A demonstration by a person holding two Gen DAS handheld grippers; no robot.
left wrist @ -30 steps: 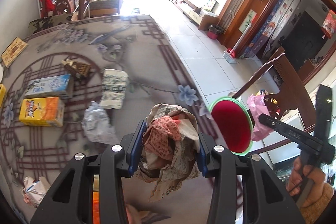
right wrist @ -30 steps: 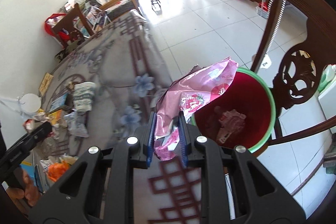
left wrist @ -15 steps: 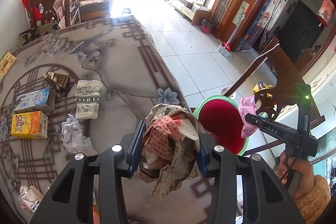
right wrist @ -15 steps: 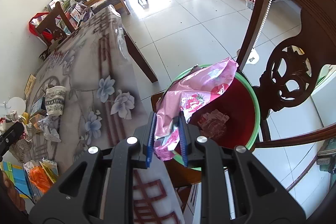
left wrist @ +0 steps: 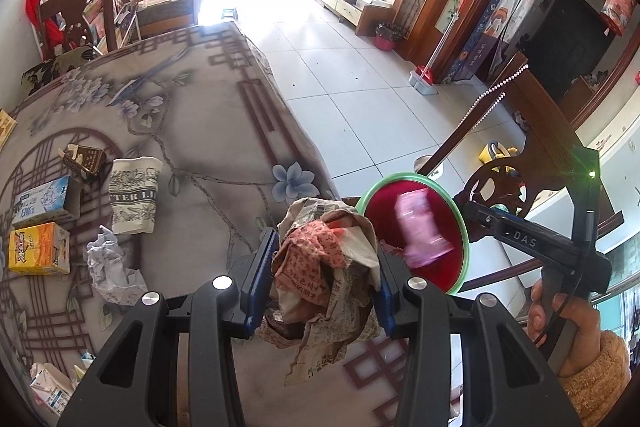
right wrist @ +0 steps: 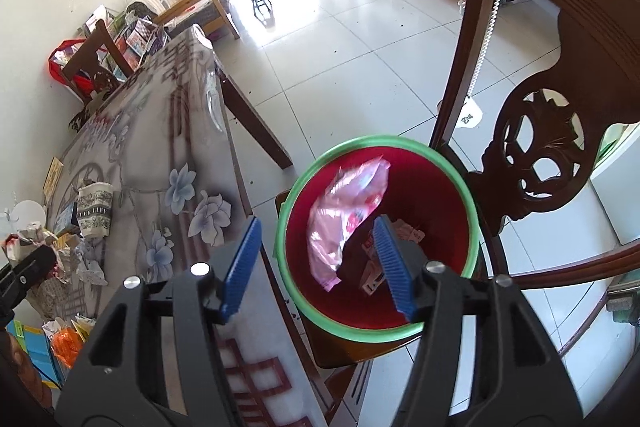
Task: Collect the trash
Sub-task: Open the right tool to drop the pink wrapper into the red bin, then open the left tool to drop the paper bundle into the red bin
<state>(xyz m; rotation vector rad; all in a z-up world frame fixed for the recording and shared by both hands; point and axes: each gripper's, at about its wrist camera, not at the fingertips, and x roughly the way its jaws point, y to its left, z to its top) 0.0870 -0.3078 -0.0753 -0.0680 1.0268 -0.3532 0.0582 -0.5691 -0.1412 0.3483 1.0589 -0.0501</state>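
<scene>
A red bin with a green rim (right wrist: 320,171) (left wrist: 462,227) stands on a chair seat beside the table. My right gripper (right wrist: 316,263) hangs over its near edge, jaws opening, nothing pressed between them. A pink plastic wrapper (right wrist: 346,215) (left wrist: 420,231), blurred, is falling into the bin, free of the pads. My left gripper (left wrist: 320,283) is shut on a crumpled wad of newspaper (left wrist: 328,279) above the table's edge, just left of the bin. More paper scraps lie at the bin's bottom (right wrist: 404,231).
On the flowered tablecloth (left wrist: 192,131) lie a crumpled white paper (left wrist: 112,271), a printed paper cup (left wrist: 132,195), an orange carton (left wrist: 38,247), a blue-white box (left wrist: 44,201) and a brown carton (left wrist: 86,159). A carved wooden chair back (right wrist: 560,131) rises right of the bin. Tiled floor lies beyond.
My right gripper opened and let go of the pink wrapper, which drops into the bin. Both grippers shifted toward the bin; the left one keeps its newspaper wad.
</scene>
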